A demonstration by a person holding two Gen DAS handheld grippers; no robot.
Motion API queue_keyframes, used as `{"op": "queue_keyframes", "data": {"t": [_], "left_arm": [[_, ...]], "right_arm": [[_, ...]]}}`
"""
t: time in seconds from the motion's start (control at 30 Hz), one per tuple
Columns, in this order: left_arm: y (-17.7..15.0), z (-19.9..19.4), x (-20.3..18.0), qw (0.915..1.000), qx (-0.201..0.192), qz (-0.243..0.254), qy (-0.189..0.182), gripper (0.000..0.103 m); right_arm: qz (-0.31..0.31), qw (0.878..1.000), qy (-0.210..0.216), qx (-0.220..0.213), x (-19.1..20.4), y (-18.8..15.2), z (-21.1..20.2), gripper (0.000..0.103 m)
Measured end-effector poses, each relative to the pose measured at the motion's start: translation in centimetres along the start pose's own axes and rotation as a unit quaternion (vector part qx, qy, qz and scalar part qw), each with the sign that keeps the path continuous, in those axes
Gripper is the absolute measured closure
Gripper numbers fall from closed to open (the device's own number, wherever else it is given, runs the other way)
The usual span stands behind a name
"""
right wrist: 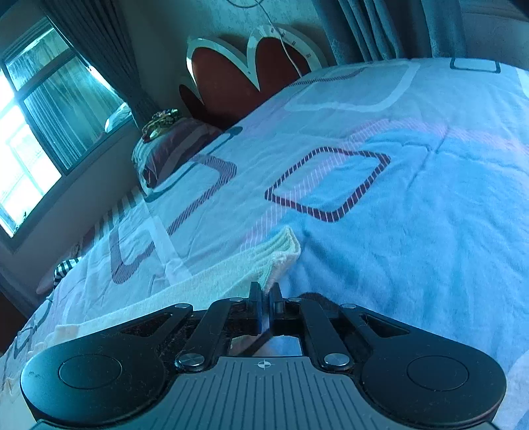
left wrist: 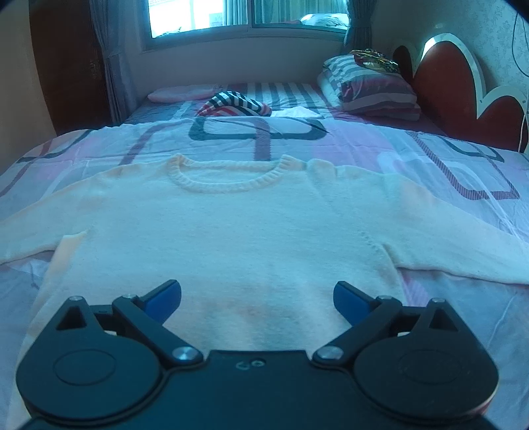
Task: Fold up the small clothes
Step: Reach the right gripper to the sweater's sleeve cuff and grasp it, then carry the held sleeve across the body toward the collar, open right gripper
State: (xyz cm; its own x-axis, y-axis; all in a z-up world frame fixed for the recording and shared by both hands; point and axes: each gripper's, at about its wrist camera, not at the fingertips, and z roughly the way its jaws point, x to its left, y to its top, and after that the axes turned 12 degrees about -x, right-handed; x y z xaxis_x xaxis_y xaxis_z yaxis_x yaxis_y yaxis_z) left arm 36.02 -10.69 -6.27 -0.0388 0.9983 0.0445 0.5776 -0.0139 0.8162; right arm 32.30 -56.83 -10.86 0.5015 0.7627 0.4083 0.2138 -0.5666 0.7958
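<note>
On the bedspread, sweater collar-away; left claw spread (right claw pinching cuff).

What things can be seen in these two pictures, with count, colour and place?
cream knitted sweater: one, cream, spread flat on the bed, collar away from the camera
ribbed sleeve cuff: one, cream, between the right jaws
patterned bed sheet: one, pink and white with dark squares, covers the bed
striped cloth: one, dark, white and red, beyond the sweater
striped pillow: one, maroon and white, by the headboard
heart-shaped headboard: one, red with white edge, right
window: one, behind the bed
left gripper: black, blue pads, jaws open above the hem
right gripper: black, jaws shut on the cuff
</note>
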Motion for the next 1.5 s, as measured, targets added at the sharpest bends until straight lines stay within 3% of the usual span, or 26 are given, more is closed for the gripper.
{"op": "queue_keyframes", "data": {"t": [0.07,0.17,0.47,0.8,1.2,1.5], "left_arm": [[0.0,0.0,1.0,0.9999,0.000,0.008,0.006,0.005],[0.0,0.3,2.9,0.9997,0.006,0.021,0.006,0.004],[0.1,1.9,9.2,0.9999,0.010,0.005,-0.007,0.003],[-0.3,2.0,15.2,0.9999,0.009,-0.008,-0.004,0.003],[-1.4,0.7,20.4,0.9994,0.008,-0.030,0.015,0.003],[-2.3,-0.1,24.4,0.9983,0.011,-0.049,0.030,0.003]], "right_arm": [[-0.022,0.999,-0.028,0.028,0.3,-0.5,1.6,0.100],[-0.032,0.999,-0.031,0.016,1.4,0.1,1.8,0.100],[-0.097,0.995,0.021,0.007,11.3,-1.8,1.1,0.100],[-0.118,0.990,0.077,0.019,21.1,-6.0,-0.5,0.100],[-0.172,0.965,0.188,0.070,33.4,-14.5,-1.5,0.100],[-0.199,0.948,0.230,0.090,38.9,-19.2,-2.7,0.100]]}}
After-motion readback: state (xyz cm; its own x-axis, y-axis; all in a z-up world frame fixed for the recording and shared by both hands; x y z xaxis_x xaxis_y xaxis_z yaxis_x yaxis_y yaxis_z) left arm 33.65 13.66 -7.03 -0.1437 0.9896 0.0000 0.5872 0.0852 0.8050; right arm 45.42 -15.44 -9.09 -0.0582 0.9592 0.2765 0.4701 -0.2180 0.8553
